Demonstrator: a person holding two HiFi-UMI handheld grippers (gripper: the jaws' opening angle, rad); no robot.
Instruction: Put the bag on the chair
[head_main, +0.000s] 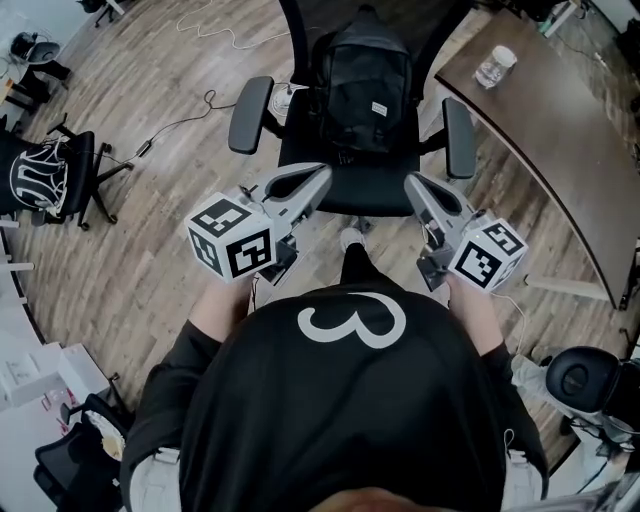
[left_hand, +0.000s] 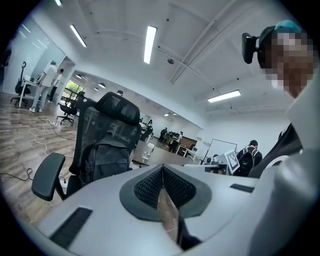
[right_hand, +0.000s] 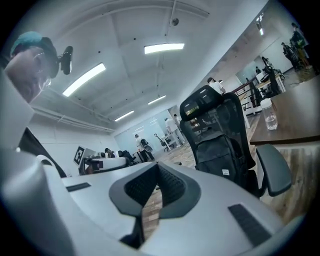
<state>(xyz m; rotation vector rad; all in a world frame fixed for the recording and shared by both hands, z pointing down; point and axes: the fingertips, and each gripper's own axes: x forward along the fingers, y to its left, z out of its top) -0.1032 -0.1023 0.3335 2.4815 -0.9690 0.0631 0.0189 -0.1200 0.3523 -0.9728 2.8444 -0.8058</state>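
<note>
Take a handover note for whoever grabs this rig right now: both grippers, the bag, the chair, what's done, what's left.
Left gripper: shut, empty, clear of the bag.
Right gripper: shut, empty, clear of the bag.
Bag: upright on the seat of the chair, resting against the backrest.
Done: the bag is on the chair.
Left: nothing that shows.

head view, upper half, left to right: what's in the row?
spare chair → armrest → bag → second armrest → bottle
</note>
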